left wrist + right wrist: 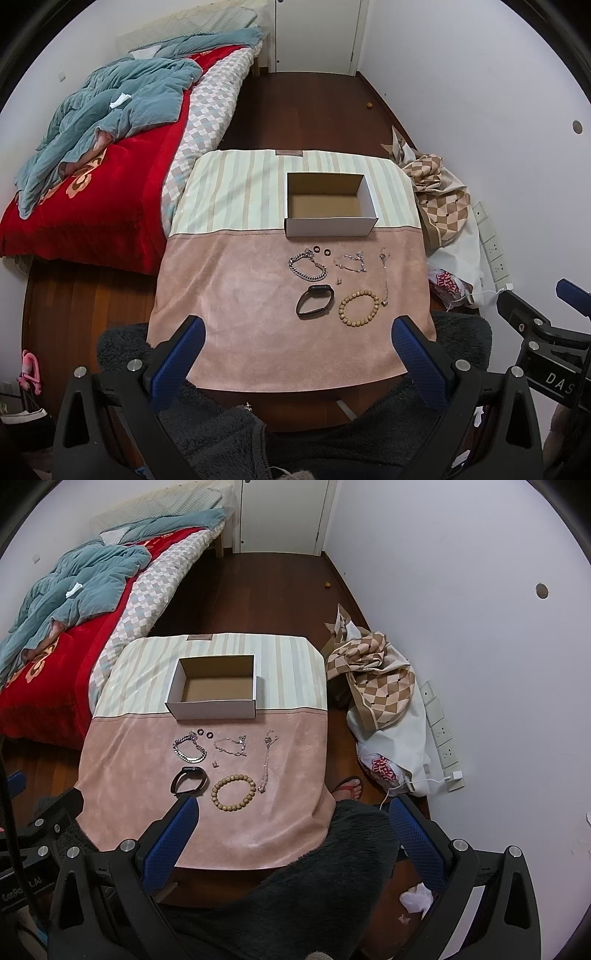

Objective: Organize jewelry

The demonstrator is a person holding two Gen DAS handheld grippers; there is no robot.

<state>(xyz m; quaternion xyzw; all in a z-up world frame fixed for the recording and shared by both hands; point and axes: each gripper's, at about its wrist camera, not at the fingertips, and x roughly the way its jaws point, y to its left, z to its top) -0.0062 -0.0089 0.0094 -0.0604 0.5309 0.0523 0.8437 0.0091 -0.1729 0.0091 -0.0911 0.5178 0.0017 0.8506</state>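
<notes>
**Nothing picked up yet: jewelry laid out, box waiting**

Since every piece lies on the pink cloth and the cardboard box at the far side holds nothing, the task looks to be at its very start. The left gripper hangs over the near edge of the cloth with its blue fingers wide apart and nothing between them; the right gripper is likewise spread and holding nothing, at the near right corner.

Going left to right across the cloth: a chunky silver chain bracelet, with two small dark rings just beyond it toward the box; a black wristband nearer; a thin silver chain and a tiny earring; a wooden bead bracelet; and a long thin necklace running near to far.

The next move probably calls for reaching forward to one piece, likely the bulky wristband or beads; the fine chains lie flat and may slip between the fingers
</notes>
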